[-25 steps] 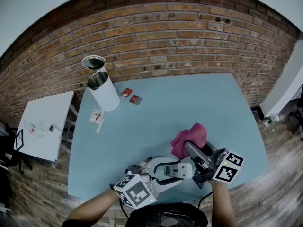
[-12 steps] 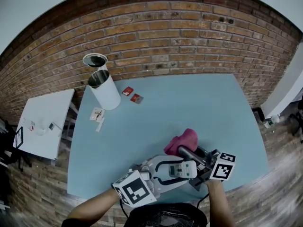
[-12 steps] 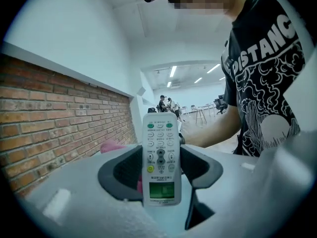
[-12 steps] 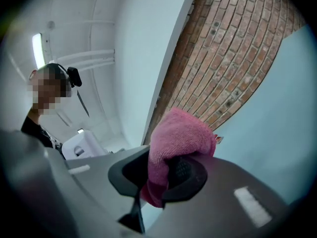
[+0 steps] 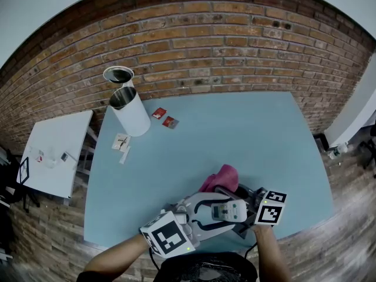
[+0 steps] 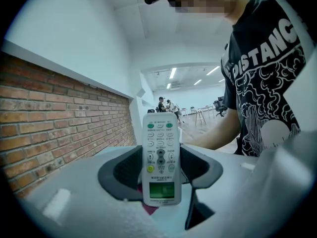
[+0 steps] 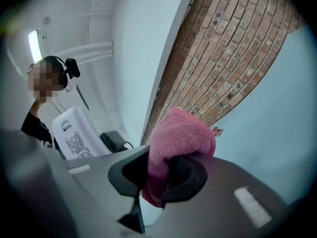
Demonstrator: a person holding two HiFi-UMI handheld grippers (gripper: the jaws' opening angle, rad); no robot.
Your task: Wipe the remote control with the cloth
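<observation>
Over the counter's near edge, a little right of its middle, the remote control [image 6: 160, 162] stands upright in my left gripper view with its button face toward the camera. The left claw [image 6: 161, 175] holds it, one dark jaw pressed against each long side of its lower half. Its small green screen is at the lower end and the rows of buttons run up from there.

The right claw [image 7: 158, 175] is clamped on the pink cloth [image 7: 181, 133]. The cloth is bunched between the jaws and bulges out past their tips. From the head view I see the cloth just on the far side of the remote. In the left gripper view a sliver of pink shows under the remote's lower end. I cannot tell whether cloth and remote actually touch.

Both claws come in from the near edge of the pale blue counter [image 5: 235, 128], each with its marker cube toward the person holding it. The person's black printed T-shirt [image 6: 267, 83] fills the right of my left gripper view.

Near the far left corner stands a tall white cylinder [image 5: 130, 117] with an open top. A second round container [image 5: 117, 75] is just behind it, toward the brick wall [image 5: 205, 46]. Two small red packets [image 5: 157, 114] lie beside the cylinder, along the far edge. Some paper slips [image 5: 120, 143] lie close to the left edge. All of these are well apart from the claws. Beyond the left edge is a white side table [image 5: 56, 151] with a few small items I cannot make out.
</observation>
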